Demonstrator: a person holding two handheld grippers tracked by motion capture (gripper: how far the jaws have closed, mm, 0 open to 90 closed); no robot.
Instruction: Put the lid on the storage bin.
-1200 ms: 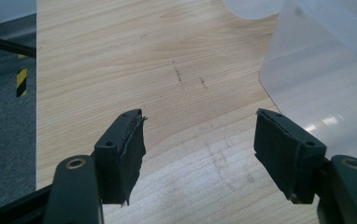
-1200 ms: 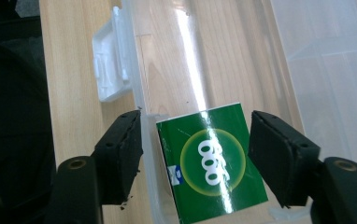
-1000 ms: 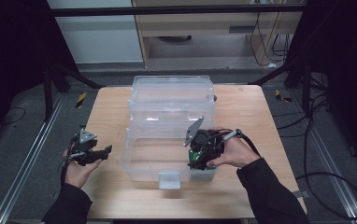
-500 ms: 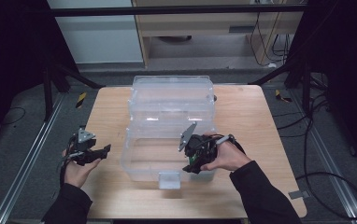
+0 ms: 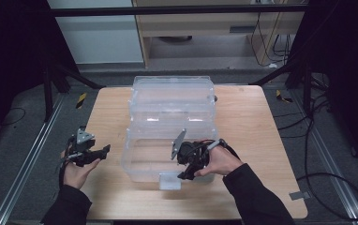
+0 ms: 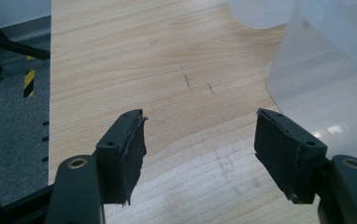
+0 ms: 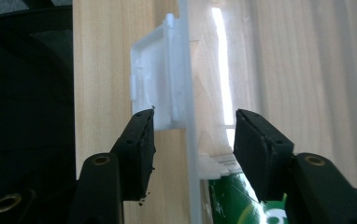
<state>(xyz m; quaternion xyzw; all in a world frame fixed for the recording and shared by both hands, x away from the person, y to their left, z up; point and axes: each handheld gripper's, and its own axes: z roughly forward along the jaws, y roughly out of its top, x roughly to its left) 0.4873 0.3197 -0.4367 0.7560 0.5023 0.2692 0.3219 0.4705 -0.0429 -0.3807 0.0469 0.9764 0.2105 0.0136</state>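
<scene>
A clear plastic box (image 5: 149, 159) stands mid-table with its lid (image 5: 172, 96) swung open behind it. A white latch (image 5: 170, 180) hangs on the box's front wall. My right gripper (image 5: 186, 176) points down at that wall just right of the latch. In the right gripper view its jaws (image 7: 195, 135) straddle the thin front wall (image 7: 188, 70), with the latch (image 7: 155, 88) by the left jaw; they have just been closing, and gaps still show on both sides. A green thing (image 7: 232, 200) sits low behind the wall. My left gripper (image 5: 103, 151) hovers open left of the box, nothing between its jaws (image 6: 200, 140).
The wooden table (image 5: 261, 122) has bare room right and left of the box. The box's rounded corner (image 6: 326, 79) lies just right of the left gripper. Dark floor, metal rails and cables surround the table.
My right gripper has moved down and to the left onto the box's front wall by the latch. Its jaws stand narrower than before. The left gripper has stayed put.
</scene>
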